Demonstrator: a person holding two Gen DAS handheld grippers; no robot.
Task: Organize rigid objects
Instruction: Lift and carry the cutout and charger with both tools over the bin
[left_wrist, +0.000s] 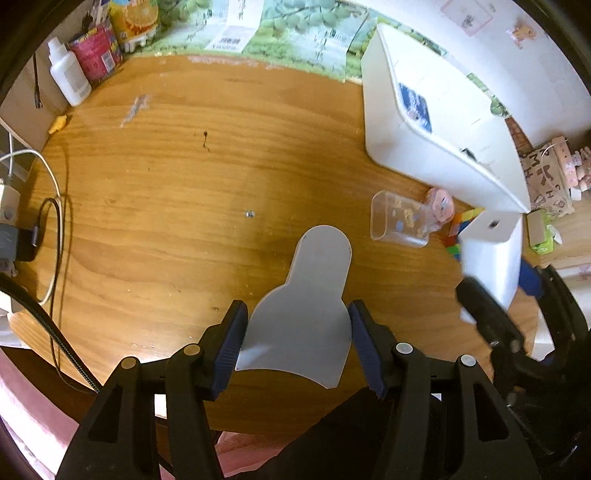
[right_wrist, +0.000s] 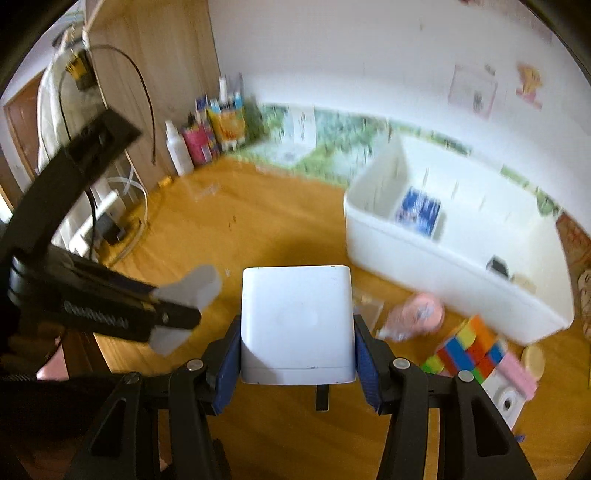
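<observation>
My left gripper (left_wrist: 298, 314) is shut on a flat grey bottle-shaped plastic piece (left_wrist: 306, 295), held above the wooden table (left_wrist: 166, 206). My right gripper (right_wrist: 297, 325) is shut on a white rounded box (right_wrist: 295, 321), also lifted off the table. That box (left_wrist: 491, 251) shows at the right of the left wrist view, and the left gripper with the grey piece (right_wrist: 188, 291) shows at the left of the right wrist view. A white divided storage bin (right_wrist: 458, 243) stands at the back right. A clear cup (left_wrist: 399, 221), a pink item (right_wrist: 421, 314) and a colourful cube puzzle (right_wrist: 469, 347) lie in front of it.
A white bottle (left_wrist: 68, 72), a red can (left_wrist: 98, 53) and a juice carton (left_wrist: 133, 20) stand at the table's back left. Cables and a charger (left_wrist: 22, 236) lie at the left edge. A pink-and-white device (right_wrist: 513, 384) and a round tan lid (right_wrist: 533, 360) sit at the right.
</observation>
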